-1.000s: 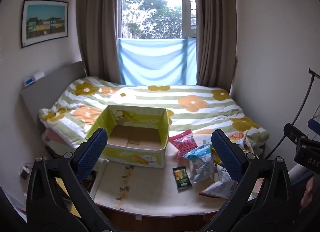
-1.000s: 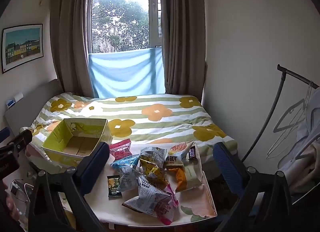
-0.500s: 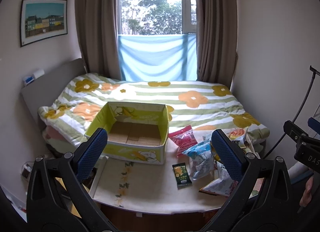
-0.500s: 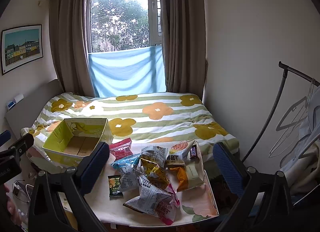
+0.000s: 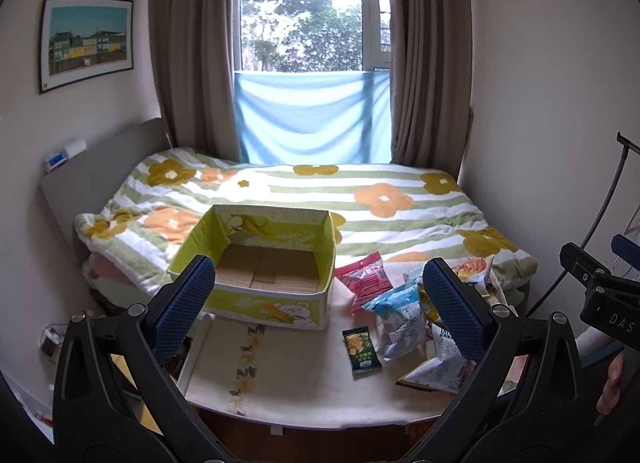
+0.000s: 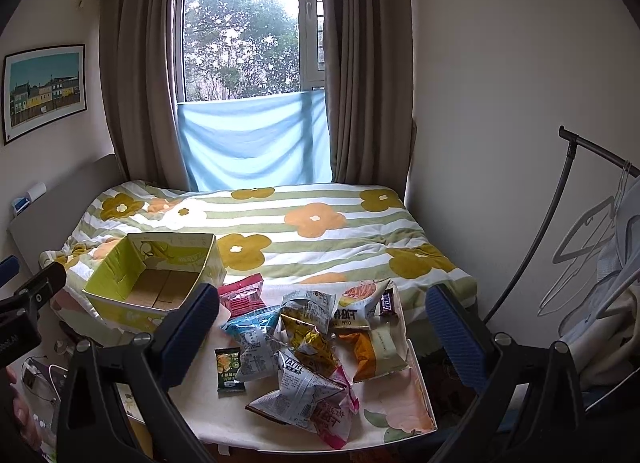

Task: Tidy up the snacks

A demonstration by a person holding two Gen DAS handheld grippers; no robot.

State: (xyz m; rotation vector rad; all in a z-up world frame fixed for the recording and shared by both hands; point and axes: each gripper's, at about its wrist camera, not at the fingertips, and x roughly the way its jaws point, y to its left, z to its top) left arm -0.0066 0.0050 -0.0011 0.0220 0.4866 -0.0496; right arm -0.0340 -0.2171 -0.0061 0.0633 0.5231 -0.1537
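An empty yellow-green cardboard box (image 5: 272, 263) (image 6: 156, 279) stands at the table's far left. Several snack packets lie in a pile to its right: a red packet (image 5: 362, 277) (image 6: 242, 295), a blue-white bag (image 5: 400, 317) (image 6: 252, 333), a small dark green packet (image 5: 361, 349) (image 6: 229, 369), a gold bag (image 6: 310, 337) and a silver bag (image 6: 298, 387). My left gripper (image 5: 320, 303) is open and empty, held back from the table before the box. My right gripper (image 6: 320, 327) is open and empty, held back above the pile.
The white table (image 5: 288, 375) (image 6: 396, 407) abuts a bed with a flowered striped quilt (image 5: 360, 199). A clothes rack with hangers (image 6: 588, 231) stands on the right. The headboard (image 5: 92, 171) and a wall picture are on the left.
Both grippers have shifted slightly, with the views drifting a little closer to the table. Nothing on the table has moved.
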